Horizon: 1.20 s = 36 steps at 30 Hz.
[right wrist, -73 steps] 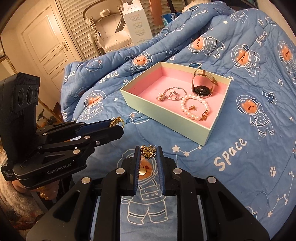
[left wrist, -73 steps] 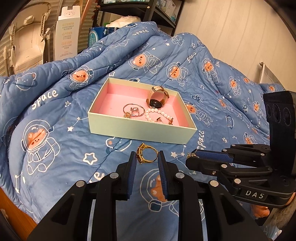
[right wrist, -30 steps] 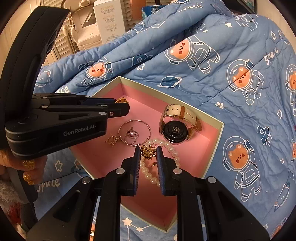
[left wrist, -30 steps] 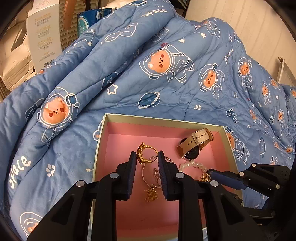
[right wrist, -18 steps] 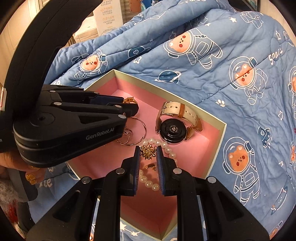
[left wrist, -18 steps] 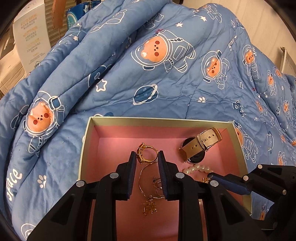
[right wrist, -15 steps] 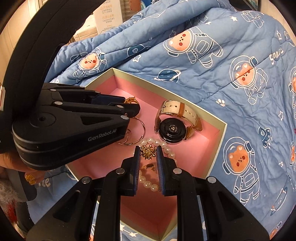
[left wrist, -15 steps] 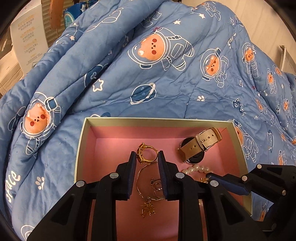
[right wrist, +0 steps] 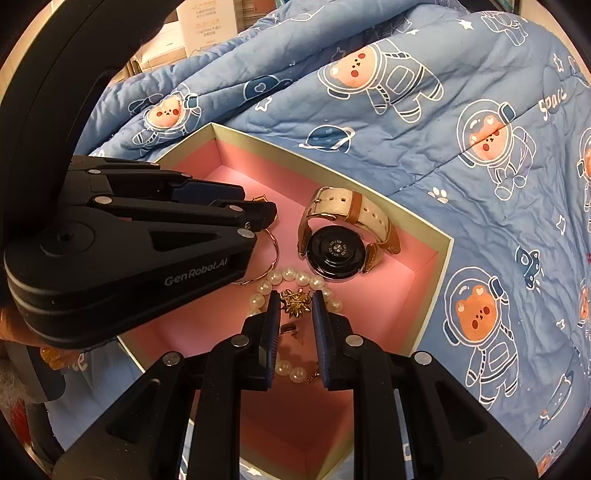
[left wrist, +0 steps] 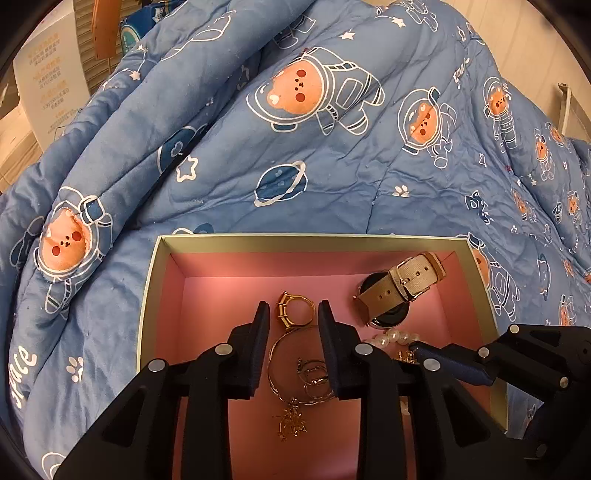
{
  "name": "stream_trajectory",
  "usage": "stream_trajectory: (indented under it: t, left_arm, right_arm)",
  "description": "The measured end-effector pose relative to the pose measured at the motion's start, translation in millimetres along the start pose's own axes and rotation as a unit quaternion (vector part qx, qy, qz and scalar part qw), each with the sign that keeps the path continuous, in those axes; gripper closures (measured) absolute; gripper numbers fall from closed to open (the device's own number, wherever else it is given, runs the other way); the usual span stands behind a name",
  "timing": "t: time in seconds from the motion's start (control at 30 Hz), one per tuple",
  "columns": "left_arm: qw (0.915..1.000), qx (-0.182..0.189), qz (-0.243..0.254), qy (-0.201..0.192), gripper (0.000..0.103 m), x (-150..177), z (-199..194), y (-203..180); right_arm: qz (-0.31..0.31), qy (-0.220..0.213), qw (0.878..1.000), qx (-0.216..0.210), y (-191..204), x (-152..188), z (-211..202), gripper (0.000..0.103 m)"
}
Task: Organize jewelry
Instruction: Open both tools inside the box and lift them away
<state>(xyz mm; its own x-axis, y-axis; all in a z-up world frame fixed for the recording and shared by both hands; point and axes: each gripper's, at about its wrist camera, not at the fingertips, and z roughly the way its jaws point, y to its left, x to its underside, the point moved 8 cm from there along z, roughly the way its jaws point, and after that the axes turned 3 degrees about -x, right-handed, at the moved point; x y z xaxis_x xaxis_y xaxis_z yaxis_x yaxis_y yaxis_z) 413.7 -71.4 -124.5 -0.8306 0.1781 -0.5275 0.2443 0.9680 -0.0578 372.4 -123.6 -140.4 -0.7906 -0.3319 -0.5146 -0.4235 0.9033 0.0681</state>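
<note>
A pale green box with a pink inside lies on the quilt. In it are a watch with a beige strap, a pearl bracelet, a thin hoop with small rings and a gold charm. My left gripper is over the box, shut on a gold ring. My right gripper is over the pearls, shut on a gold flower earring. A small gold piece lies inside the pearl loop.
A blue quilt with astronaut bears covers the bed all round the box and rises in folds behind it. A white printed carton stands beyond the quilt.
Both grippers moved from the quilt in front of the box to over its inside, each still holding its piece. In the last half second they shifted only slightly.
</note>
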Motion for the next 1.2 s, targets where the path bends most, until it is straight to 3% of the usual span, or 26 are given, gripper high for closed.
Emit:
stream_trajectory:
  t: [0.17,0.27,0.4,0.57,0.63,0.67,1.0,1.2]
  left_arm:
    - [0.9998,0.007,0.003,-0.018,0.055,-2.3,-11.1,-3.0]
    - [0.9993,0.007,0.005,-0.037,0.048,-5.5,-22.3,-3.9]
    - [0.9980,0.009,0.007,-0.063,0.041,-11.1,-41.9,-0.5]
    - [0.9936,0.002,-0.027,-0.110,0.018,-11.9,-74.7,18.1]
    - [0.9912,0.000,-0.039,-0.126,0.013,-6.1,-86.5,23.7]
    - [0.9902,-0.003,-0.043,-0.133,0.010,-2.6,-91.1,25.6]
    - [0.9899,-0.034,-0.048,-0.129,0.007,62.3,-107.6,37.3]
    - [0.9885,-0.025,-0.085,-0.123,0.007,100.7,-118.3,42.7]
  right_arm:
    - [0.002,-0.001,1.000,-0.003,-0.3,-1.1,-0.1,0.083]
    - [0.005,-0.007,1.000,-0.010,0.5,-1.0,-4.7,0.063]
    - [0.006,-0.021,1.000,-0.016,1.5,0.2,-15.7,0.061]
    - [0.019,-0.048,0.998,-0.041,4.3,2.4,-33.9,0.056]
    - [0.028,-0.061,0.997,-0.047,4.8,4.3,-42.9,0.044]
    - [0.032,-0.069,0.996,-0.050,5.8,6.2,-48.4,0.044]
    - [0.038,-0.094,0.992,-0.081,29.6,33.8,-89.4,0.044]
    - [0.015,-0.090,0.992,-0.087,49.1,61.2,-101.7,0.044]
